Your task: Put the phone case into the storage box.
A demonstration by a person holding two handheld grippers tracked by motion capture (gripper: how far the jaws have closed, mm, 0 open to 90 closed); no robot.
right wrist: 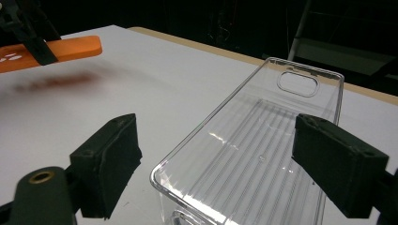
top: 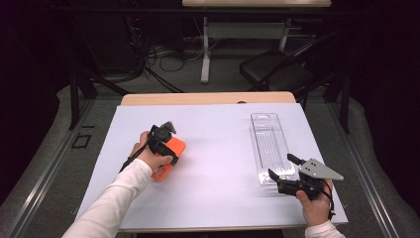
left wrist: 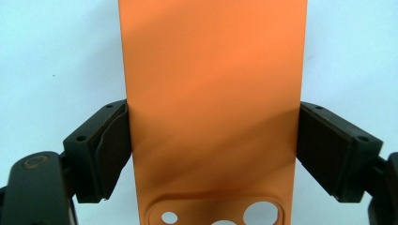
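Orange phone case (left wrist: 211, 108): thin moulded shell, so light, probably a bit flexible and smooth along the edges. It sits left of centre in the high view, and in the right gripper view it hangs just above the desk (top: 218, 148) with its shadow underneath. Left tongs (left wrist: 213, 154) clamp it across its width, one pad on each long edge, just above the camera cut-outs. That looks like the right spot: the edges are the stiff part, while the flat back would bow. Squeeze too hard and it could pop out.

Clear plastic tray (right wrist: 263, 140): rigid, thin-walled, glossy, ribbed floor, hang-slot at the far end. Lies on the desk at right of centre in the high view. Likely slippery and prone to cracking, so take it by the side walls. Right tongs (right wrist: 213, 164) stand wide around its near end, pads apart from the walls, nothing held.

Count: one case, one tray, two tongs, one desk.
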